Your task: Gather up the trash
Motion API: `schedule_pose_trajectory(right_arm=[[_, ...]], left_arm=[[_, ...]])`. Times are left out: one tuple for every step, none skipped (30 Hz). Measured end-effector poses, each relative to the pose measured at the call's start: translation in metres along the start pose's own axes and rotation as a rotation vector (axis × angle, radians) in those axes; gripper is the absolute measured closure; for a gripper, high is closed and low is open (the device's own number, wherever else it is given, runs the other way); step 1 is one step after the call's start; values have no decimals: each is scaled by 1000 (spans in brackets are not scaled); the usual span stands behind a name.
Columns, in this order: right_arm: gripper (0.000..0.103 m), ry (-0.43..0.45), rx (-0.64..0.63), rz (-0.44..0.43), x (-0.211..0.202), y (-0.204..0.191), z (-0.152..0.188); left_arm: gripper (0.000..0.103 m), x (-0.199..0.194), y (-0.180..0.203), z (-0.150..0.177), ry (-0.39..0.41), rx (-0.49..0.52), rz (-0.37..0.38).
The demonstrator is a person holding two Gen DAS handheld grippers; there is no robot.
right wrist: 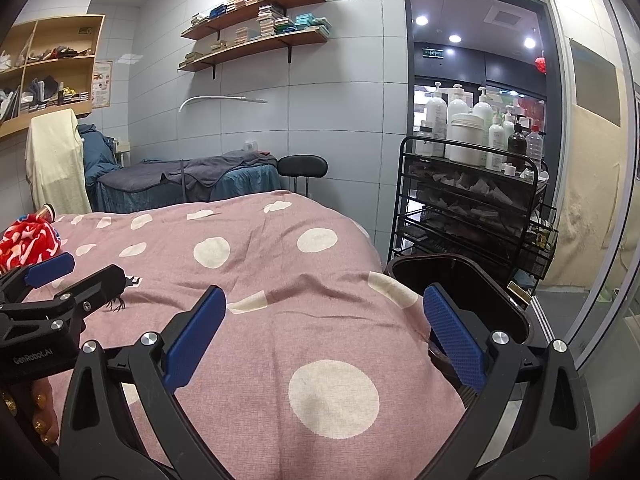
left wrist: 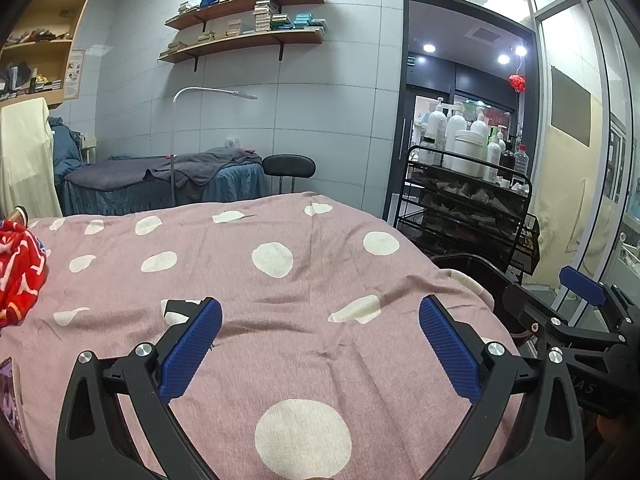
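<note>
Beside left hand-held gripper (left wrist: 320, 320) tip: black-white scrap (left wrist: 176, 309) | both hand-held grippers empty, spread

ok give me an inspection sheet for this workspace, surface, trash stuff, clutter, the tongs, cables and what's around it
Surface: bed under a pink cover with white dots, wrinkled.
Job's things: dark bin at the bed's right edge, open; small black-and-white scrap lying on the cover by the left tongs.
Clutter: red-and-white patterned bundle at the bed's left edge.
Tongs: left tongs open, empty, over the cover; right tongs open, empty, one finger in front of the bin.
Cables: nothing seen.
Surroundings: black wire cart with white bottles on top; second bed at the back; wall shelves with stacked boxes; black stool; open doorway.
</note>
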State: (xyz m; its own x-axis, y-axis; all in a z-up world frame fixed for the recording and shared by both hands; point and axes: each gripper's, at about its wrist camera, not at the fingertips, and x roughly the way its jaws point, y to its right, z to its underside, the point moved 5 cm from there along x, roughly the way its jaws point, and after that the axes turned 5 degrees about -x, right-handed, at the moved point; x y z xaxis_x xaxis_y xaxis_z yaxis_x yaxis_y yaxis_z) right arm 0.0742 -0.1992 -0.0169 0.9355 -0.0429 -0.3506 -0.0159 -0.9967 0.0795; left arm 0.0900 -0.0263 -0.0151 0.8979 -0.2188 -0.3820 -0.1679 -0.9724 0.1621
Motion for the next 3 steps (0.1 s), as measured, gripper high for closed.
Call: schedule_pose_trajectory(right_arm=[[5, -1, 0, 0, 0, 0, 0], [5, -2, 0, 0, 1, 0, 0], [5, -2, 0, 1, 1, -1, 0]], left_arm=[[5, 0, -1, 1, -1, -1, -1], [5, 0, -2, 1, -2, -2, -3], [5, 0, -2, 1, -3, -2, -2]])
